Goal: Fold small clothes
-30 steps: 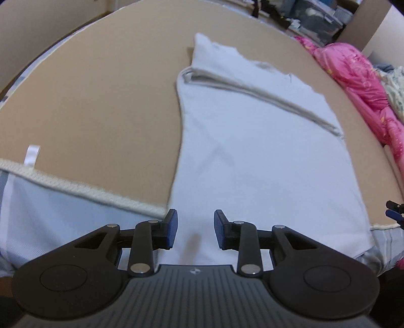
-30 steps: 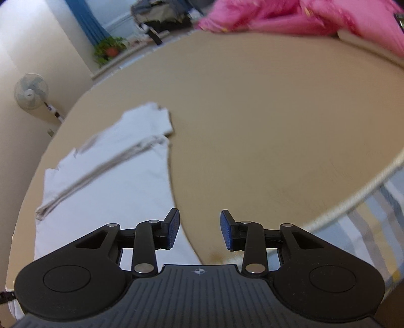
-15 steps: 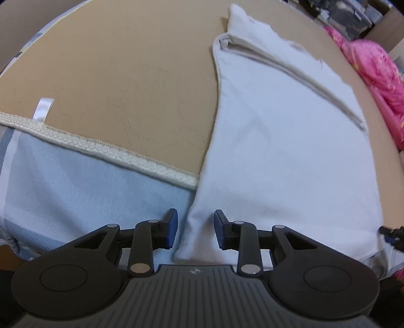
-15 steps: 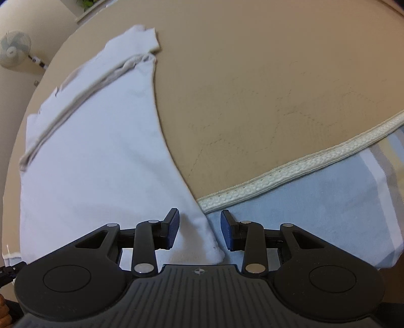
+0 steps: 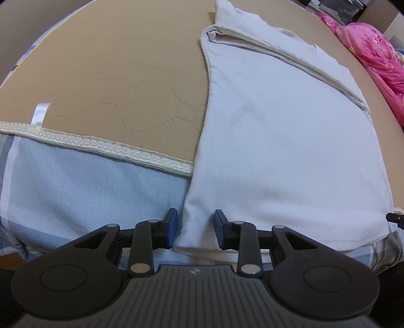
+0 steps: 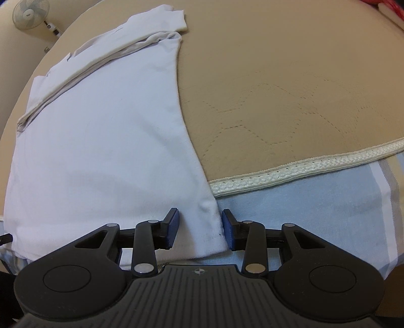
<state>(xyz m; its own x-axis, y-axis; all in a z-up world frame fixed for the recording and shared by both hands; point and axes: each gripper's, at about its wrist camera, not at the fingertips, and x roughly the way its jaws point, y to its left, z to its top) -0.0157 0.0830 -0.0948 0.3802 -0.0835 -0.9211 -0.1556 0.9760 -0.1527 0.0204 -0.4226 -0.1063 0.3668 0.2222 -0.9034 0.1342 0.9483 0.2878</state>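
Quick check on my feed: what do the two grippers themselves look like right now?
Both match. Left gripper and right gripper: matte black linkage arms with silver pivot pins, blue pads on the fingers, round black side discs, a ribbed grey base bearing a small round emblem. No cables or sleeves visible.

Wide bare stretches of the tan mattress pad are lying open on both sides of the white T-shirt, nothing standing on them. Its cream braided edge is running low across the near side, no barrier. Only a small white ribbon tag is sticking up off that pad at the left. A pink quilt is piling up along the far right, closing that side. A standing fan is sitting well beyond the bed's far left corner.
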